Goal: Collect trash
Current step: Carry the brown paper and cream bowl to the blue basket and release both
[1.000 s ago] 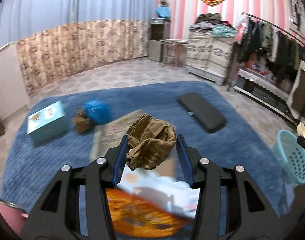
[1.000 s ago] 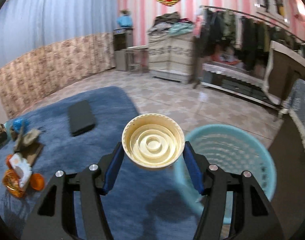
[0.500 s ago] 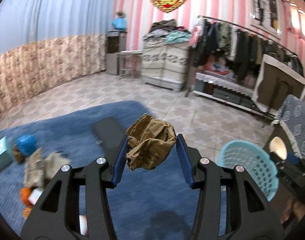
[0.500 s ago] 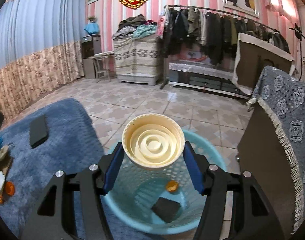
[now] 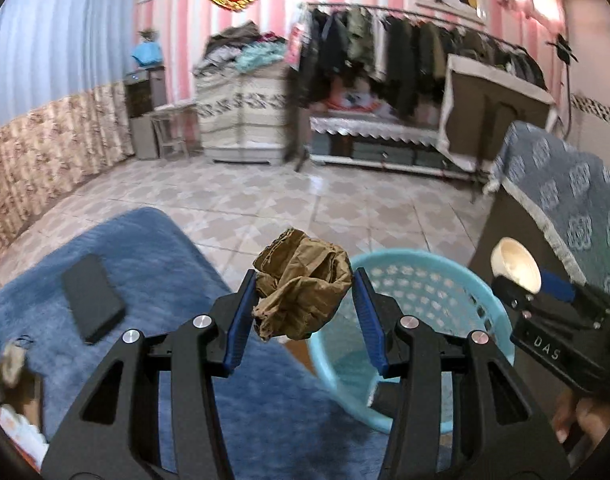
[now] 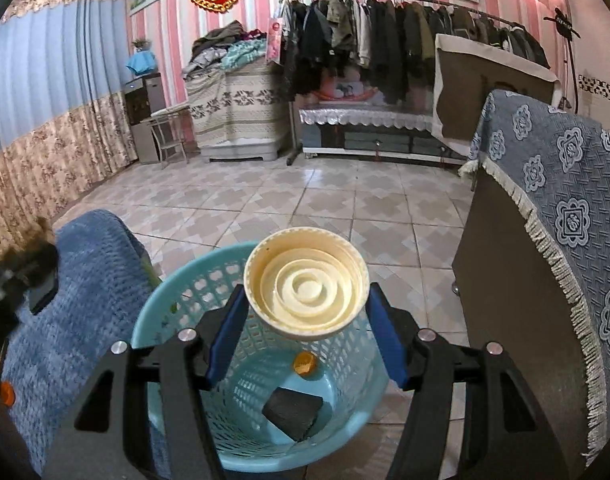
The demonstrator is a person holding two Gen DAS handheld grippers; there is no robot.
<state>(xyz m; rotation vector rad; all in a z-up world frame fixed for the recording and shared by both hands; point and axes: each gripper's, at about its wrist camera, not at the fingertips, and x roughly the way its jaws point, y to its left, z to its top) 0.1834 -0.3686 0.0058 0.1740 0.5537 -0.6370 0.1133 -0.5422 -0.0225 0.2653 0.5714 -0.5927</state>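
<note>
My left gripper (image 5: pixel 303 312) is shut on a crumpled brown paper wad (image 5: pixel 301 286), held just left of the light blue plastic basket (image 5: pixel 425 284). My right gripper (image 6: pixel 307 320) is shut on a round cream plastic lid (image 6: pixel 307 282), hanging over the basket (image 6: pixel 177 304). An orange cap (image 6: pixel 305 363) and a black block (image 6: pixel 293 406) lie on the basket's floor. In the left wrist view the right gripper with the lid (image 5: pixel 515 264) shows at the right, a hand (image 5: pixel 581 420) below it.
A blue rug (image 5: pixel 145 252) carries a black flat case (image 5: pixel 92 297) and loose litter (image 5: pixel 13 392) at the far left. A cabinet draped in a blue patterned cloth (image 6: pixel 561 184) stands close on the right. Tiled floor (image 6: pixel 305 192), a clothes rack (image 6: pixel 385 40) and piled furniture lie beyond.
Both grippers swung right from the rug toward the basket. The right gripper with the lid now hangs over the basket; the left one with the paper wad has come up beside it.
</note>
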